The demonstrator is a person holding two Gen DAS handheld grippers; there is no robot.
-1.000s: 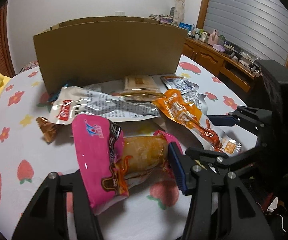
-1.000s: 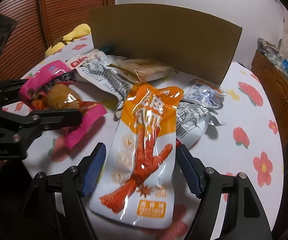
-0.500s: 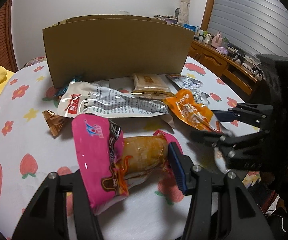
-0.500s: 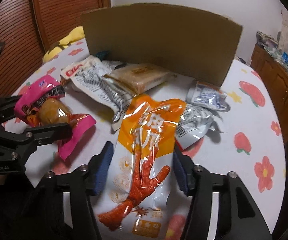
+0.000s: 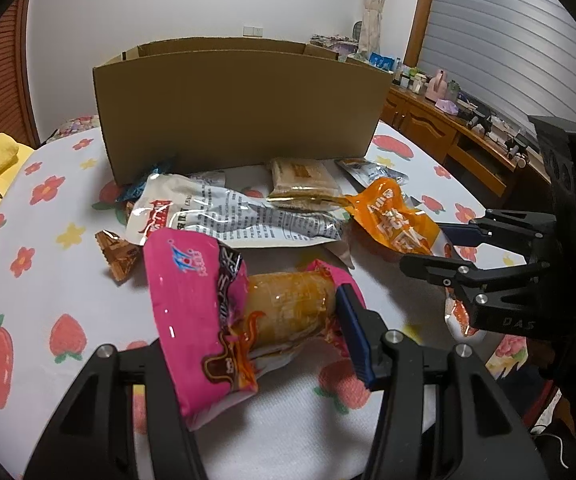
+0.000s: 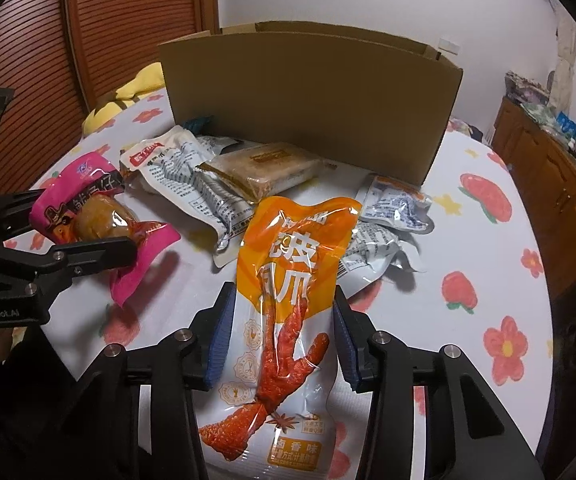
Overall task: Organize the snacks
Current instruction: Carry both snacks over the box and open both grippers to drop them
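My left gripper (image 5: 264, 332) is shut on a pink snack packet (image 5: 208, 312) with a brown filling and holds it above the table; it also shows in the right wrist view (image 6: 88, 216). My right gripper (image 6: 280, 332) is shut on an orange chicken-feet packet (image 6: 288, 312), lifted off the table; the packet also shows in the left wrist view (image 5: 391, 220). An open cardboard box (image 5: 240, 108) stands upright behind the snacks.
Several snacks lie in front of the box: a white packet (image 5: 232, 216), a brown cake bar (image 6: 264, 168), silver sachets (image 6: 395, 204) and a small brown candy (image 5: 118, 250). The table has a strawberry-print cloth (image 5: 28, 312). A wooden cabinet (image 5: 447, 136) stands at the right.
My right gripper closed on the orange packet and lifted it. Both grippers rose and drew back a little from the pile. The left still holds the pink packet.
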